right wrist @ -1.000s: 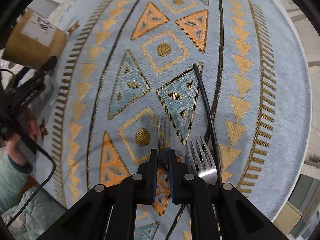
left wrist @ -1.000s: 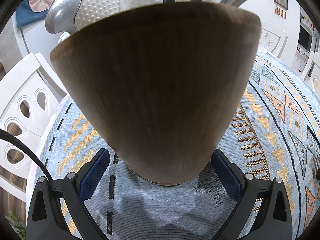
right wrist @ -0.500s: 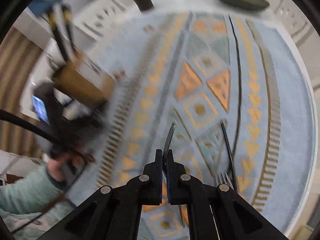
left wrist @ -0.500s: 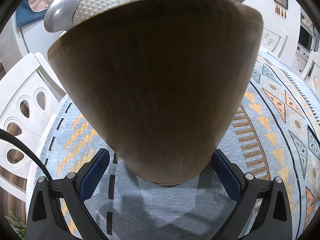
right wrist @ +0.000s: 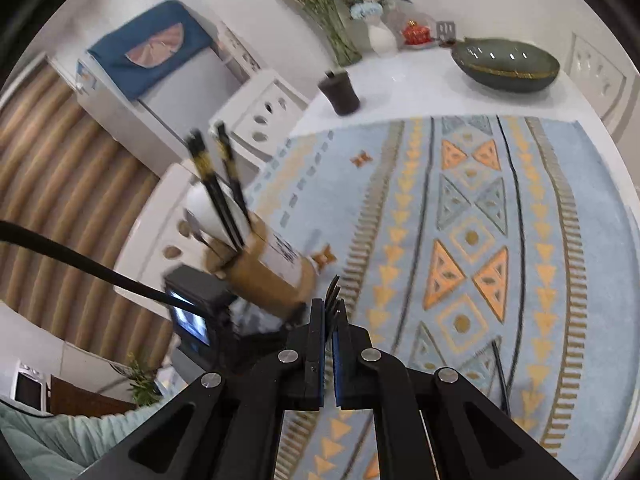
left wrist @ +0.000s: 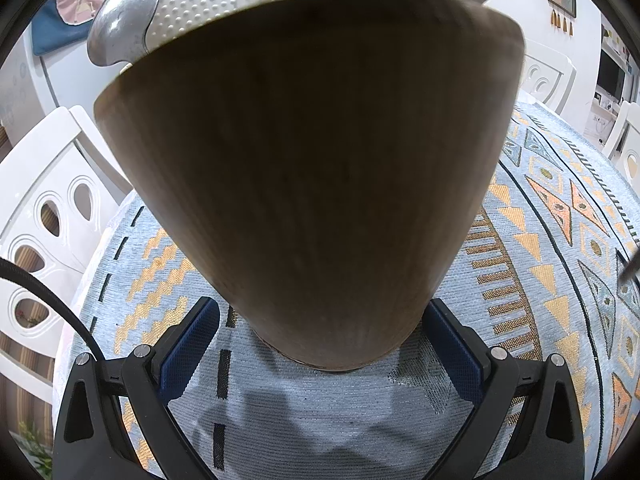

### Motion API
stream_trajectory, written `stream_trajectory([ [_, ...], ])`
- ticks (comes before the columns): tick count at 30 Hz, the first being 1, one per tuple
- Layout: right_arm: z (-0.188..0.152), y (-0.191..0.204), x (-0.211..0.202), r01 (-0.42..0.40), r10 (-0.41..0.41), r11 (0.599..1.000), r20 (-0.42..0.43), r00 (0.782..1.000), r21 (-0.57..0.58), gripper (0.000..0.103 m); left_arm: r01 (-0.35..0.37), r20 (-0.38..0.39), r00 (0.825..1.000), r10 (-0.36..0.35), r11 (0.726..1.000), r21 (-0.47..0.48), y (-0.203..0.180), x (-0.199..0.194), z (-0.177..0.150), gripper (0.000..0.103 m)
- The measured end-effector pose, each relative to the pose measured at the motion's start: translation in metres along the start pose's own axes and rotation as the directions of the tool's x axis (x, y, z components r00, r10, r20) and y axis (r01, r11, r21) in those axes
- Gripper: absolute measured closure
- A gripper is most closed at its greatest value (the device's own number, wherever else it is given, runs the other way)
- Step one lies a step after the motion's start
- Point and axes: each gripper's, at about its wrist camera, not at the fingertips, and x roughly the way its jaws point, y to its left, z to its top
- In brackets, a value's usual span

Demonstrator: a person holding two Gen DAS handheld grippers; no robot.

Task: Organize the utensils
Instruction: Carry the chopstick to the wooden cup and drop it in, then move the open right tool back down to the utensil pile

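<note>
A wooden utensil holder (left wrist: 312,168) fills the left wrist view. My left gripper (left wrist: 322,320) is shut on its base, one blue pad on each side. A metal spoon (left wrist: 120,36) and white dotted utensils (left wrist: 192,0) stick out of its top. In the right wrist view the holder (right wrist: 264,276) stands at the left with black chopsticks (right wrist: 216,188) in it. My right gripper (right wrist: 328,312) is shut on a fork (right wrist: 334,286), whose tines point up just right of the holder. A loose black chopstick (right wrist: 500,372) lies on the patterned tablecloth (right wrist: 460,240).
At the table's far end sit a dark green bowl (right wrist: 506,66), a dark cup (right wrist: 340,94) and a vase of flowers (right wrist: 380,36). White chairs (left wrist: 40,220) ring the table. A person's sleeve (right wrist: 60,440) shows at the lower left.
My right gripper has lifted off the tablecloth with the fork and tipped upward, so the holder and the room came into its view. The left gripper and holder have not moved.
</note>
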Motion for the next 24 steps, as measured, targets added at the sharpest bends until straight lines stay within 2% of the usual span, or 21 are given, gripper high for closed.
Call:
stream_trajectory([
  [5, 0.034, 0.037, -0.029, -0.098, 0.105, 0.993, 0.104, 0.989, -0.068, 0.1, 0.0, 0.0, 1.0, 0.0, 1.0, 0.0, 0.0, 0.0, 0.0, 0.0],
  [10, 0.064, 0.076, -0.049, -0.208, 0.233, 0.967, 0.181, 0.956, -0.147, 0.1, 0.003, -0.001, 1.0, -0.003, 1.0, -0.001, 0.001, 0.001, 0.0, 0.0],
  [13, 0.074, 0.098, -0.048, -0.241, 0.279, 0.951, 0.195, 0.94, -0.196, 0.1, 0.004, -0.001, 1.0, -0.004, 1.0, -0.002, 0.003, 0.001, 0.0, 0.0],
  [19, 0.08, 0.126, -0.027, -0.243, 0.292, 0.934, 0.169, 0.942, -0.261, 0.101, 0.009, -0.004, 1.0, -0.009, 1.0, -0.005, 0.004, 0.002, 0.0, 0.0],
  [24, 0.08, 0.132, -0.009, -0.232, 0.28, 0.933, 0.15, 0.948, -0.275, 0.101, 0.008, -0.004, 1.0, -0.008, 1.0, -0.005, 0.006, 0.004, 0.004, 0.001],
])
